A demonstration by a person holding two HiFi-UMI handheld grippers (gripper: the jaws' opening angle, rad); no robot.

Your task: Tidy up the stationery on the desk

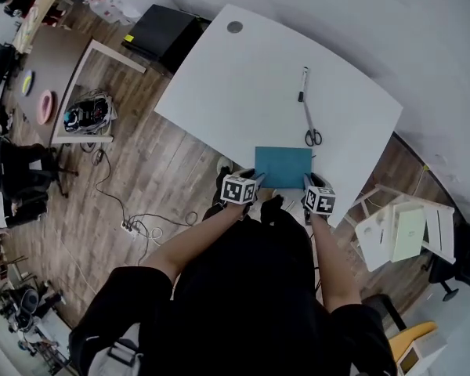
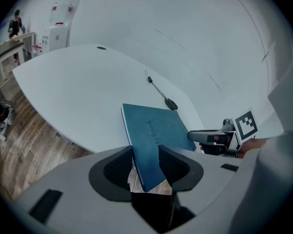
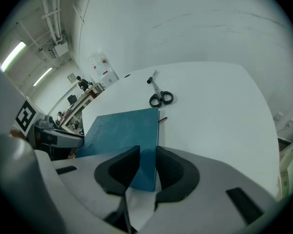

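Looking down, head view: teal notebook (image 1: 283,167) lay at the near edge of a white curved worktop (image 1: 243,69). The left gripper (image 1: 256,180) sat at its near left corner, the right gripper (image 1: 308,182) at its near right corner. Scissors (image 1: 312,129) and a pen (image 1: 303,84) lay beyond, apart from the notebook.

Left gripper view: the jaws were partly closed, pads pressed on the notebook's corner. That corner overhung the worktop edge, with wooden floor (image 2: 19,140) visible beneath.

Right gripper view: the jaws were likewise narrowed onto the other near corner, gripping the cover's edge. A thin ribbon end (image 3: 162,119) poked out at the far corner.

Risks, as judged: both holds were corner-only, so the notebook might twist or slip free if the two hands moved unevenly. A drop here would go over the edge to the floor. The cover might also fan open.

Surface and room: the worktop was smooth and matte, with one round grommet (image 1: 234,27). Around it were plank flooring, trailing cables (image 1: 117,202) and a second table (image 1: 59,53) to the left.
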